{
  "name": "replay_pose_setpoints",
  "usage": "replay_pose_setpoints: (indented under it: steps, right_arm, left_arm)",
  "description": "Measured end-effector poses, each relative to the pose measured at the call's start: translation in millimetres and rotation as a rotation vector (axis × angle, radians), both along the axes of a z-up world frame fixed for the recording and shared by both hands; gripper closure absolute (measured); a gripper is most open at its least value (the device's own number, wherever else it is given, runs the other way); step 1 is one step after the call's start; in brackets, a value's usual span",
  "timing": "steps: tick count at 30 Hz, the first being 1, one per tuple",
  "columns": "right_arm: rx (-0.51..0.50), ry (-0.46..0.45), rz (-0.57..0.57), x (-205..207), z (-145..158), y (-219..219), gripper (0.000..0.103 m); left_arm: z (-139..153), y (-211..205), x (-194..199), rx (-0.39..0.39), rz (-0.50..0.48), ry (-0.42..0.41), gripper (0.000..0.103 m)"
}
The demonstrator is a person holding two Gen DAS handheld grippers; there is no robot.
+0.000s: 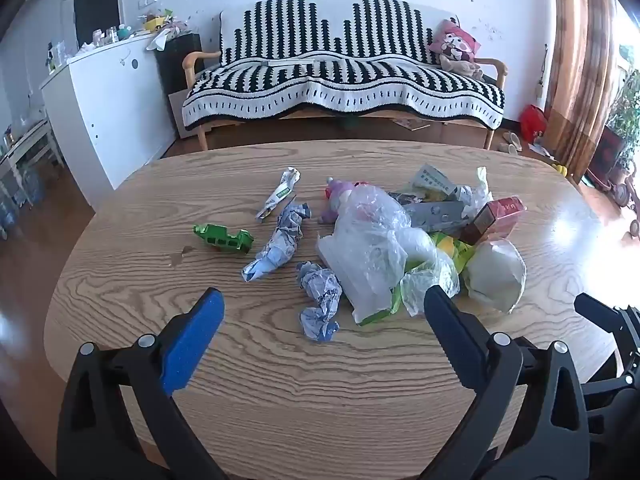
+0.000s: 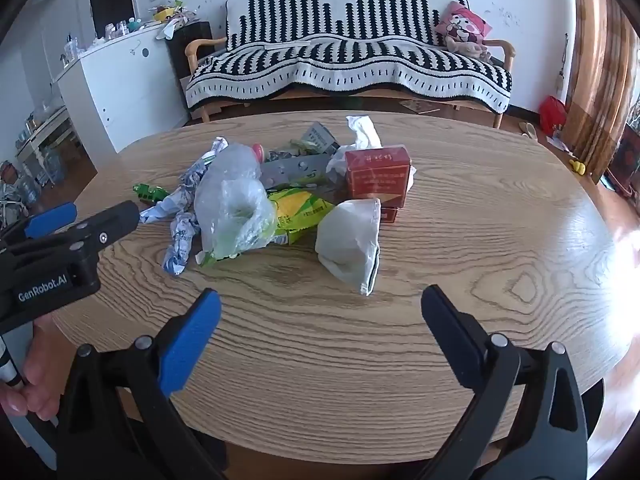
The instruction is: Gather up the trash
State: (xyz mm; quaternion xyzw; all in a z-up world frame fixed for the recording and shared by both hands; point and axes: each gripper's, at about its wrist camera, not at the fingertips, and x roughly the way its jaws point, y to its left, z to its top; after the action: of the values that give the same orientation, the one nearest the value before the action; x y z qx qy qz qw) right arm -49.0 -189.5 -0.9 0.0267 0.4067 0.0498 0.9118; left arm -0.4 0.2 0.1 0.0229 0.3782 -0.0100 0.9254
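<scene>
A heap of trash lies mid-table: clear plastic bags (image 1: 368,236) (image 2: 236,204), crumpled blue-white paper wads (image 1: 320,300) (image 2: 180,240), a red carton (image 1: 494,216) (image 2: 378,178), a yellow-green wrapper (image 2: 300,210), a squashed white paper cup (image 1: 496,276) (image 2: 352,240) and a grey box (image 1: 434,214). A green toy truck (image 1: 224,237) sits left of the heap. My left gripper (image 1: 324,308) hangs open over the near table, just short of the paper wad. My right gripper (image 2: 320,308) is open too, empty, just short of the white cup. The left gripper (image 2: 86,216) also shows from the side in the right wrist view.
The oval wooden table (image 1: 280,380) (image 2: 480,240) has bare wood along its near and right sides. Behind it stand a sofa under a black-and-white throw (image 1: 340,76), a white cabinet (image 1: 104,108) and a curtain (image 1: 580,60). A hand (image 2: 28,396) grips the left tool's handle.
</scene>
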Motion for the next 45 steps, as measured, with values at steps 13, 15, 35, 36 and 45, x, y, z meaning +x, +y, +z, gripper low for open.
replay_pose_setpoints:
  steps: [13, 15, 35, 36, 45]
  right_arm:
    - [-0.006, 0.01, 0.0, 0.8, 0.5, -1.4, 0.006]
    - [-0.006, 0.009, -0.001, -0.3, 0.9, -2.1, 0.006]
    - [-0.003, 0.011, 0.003, -1.9, 3.3, -2.1, 0.006]
    - [-0.003, 0.012, 0.003, -1.6, 3.2, -2.1, 0.006]
    - [-0.001, 0.013, 0.002, -1.5, 3.3, -2.3, 0.006]
  left_arm:
    - [2.9, -0.4, -5.1, 0.001, -0.003, 0.003, 0.005]
    - [3.6, -0.5, -6.2, 0.001, -0.004, 0.004, 0.005]
    - [1.5, 1.2, -4.3, 0.001, 0.002, 0.003, 0.005]
    - [1.8, 1.5, -4.9, 0.0, 0.002, 0.003, 0.005]
    - [2.0, 1.6, -7.4, 0.004, 0.0, 0.004, 0.005]
